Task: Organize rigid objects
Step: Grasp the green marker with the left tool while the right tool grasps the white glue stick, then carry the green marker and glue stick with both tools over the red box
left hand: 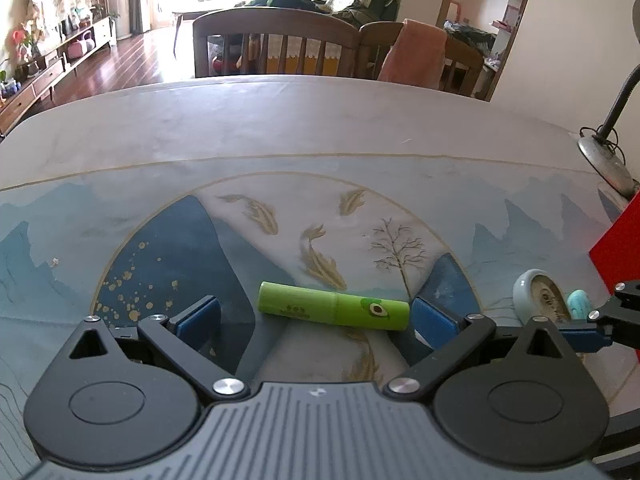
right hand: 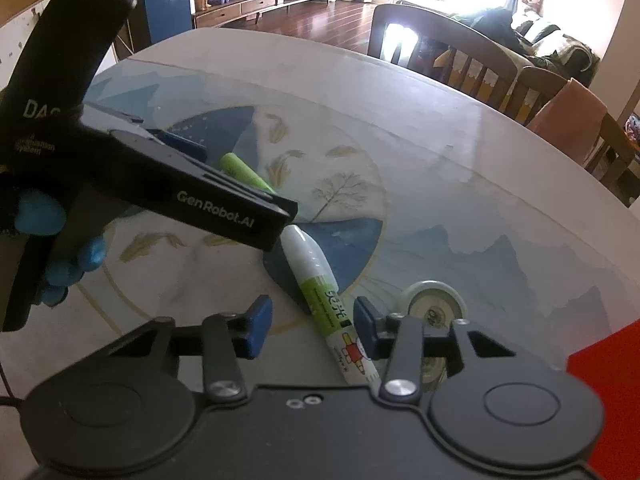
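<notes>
A bright green tube (left hand: 334,306) with a cartoon eye lies crosswise on the printed table mat (left hand: 280,140). My left gripper (left hand: 316,309) stands open around it, a blue pad off each end and neither touching. In the right wrist view a white and green glue pen (right hand: 320,280) lies on the mat between the blue pads of my right gripper (right hand: 312,322). Its barrel runs close by the right pad (right hand: 366,326), with a clear gap to the left pad (right hand: 256,330), so this gripper is open. The green tube (right hand: 244,172) shows beyond the left tool's black body (right hand: 180,196).
A white round roll (left hand: 534,298) stands on edge right of the tube, also seen as the roll (right hand: 434,304) beside my right gripper. A red block (left hand: 618,248) and a lamp base (left hand: 604,160) sit at the right. Wooden chairs (left hand: 276,44) line the table's far edge.
</notes>
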Tool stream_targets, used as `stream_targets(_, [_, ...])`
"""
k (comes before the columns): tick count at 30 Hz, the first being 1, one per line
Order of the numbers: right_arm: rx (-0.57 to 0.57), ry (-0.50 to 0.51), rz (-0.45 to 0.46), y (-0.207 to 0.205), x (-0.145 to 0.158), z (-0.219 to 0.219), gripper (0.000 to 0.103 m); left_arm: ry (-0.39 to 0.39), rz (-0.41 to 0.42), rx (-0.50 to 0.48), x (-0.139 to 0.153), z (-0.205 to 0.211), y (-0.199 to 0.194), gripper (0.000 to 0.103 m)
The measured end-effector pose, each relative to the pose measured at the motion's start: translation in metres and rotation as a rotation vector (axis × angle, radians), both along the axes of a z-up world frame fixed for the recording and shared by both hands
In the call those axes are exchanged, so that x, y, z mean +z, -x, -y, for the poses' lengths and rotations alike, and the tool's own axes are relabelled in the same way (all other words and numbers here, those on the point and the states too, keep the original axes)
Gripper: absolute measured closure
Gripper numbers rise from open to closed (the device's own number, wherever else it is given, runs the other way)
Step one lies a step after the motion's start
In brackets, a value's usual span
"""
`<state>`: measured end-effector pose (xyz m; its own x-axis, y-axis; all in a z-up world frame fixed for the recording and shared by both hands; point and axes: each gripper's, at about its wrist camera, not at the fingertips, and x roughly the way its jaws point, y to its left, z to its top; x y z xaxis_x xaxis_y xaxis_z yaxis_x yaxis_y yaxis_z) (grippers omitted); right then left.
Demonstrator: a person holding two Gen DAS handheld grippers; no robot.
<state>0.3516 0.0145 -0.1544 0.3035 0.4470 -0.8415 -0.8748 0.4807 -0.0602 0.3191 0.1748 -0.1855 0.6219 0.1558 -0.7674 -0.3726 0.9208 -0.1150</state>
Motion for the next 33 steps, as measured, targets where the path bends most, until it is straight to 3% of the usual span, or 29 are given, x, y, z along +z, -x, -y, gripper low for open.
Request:
stream_targets(11, [-0.046,0.005,0.009,-0.003,-0.007,0.0,0.078,-0.089,0.013,-0.018,-0.005,0.01,0.001,0.004])
stream_targets(15, [-0.061,0.007,0.021,0.003,-0.007,-0.001,0.08,-0.118,0.022,-0.031,-0.002,0.013,0.002,0.021])
stream_targets(21, [-0.113,-0.013,-0.02,0.005,-0.006,0.005,0.087,-0.101,0.027,-0.041,-0.001,0.012,0.002,0.021])
stream_targets(33, [-0.31,-0.134,-0.195,0.018,0.01,0.059,0.087,-0.002,0.019,-0.054,0.014,0.028,0.03,0.021])
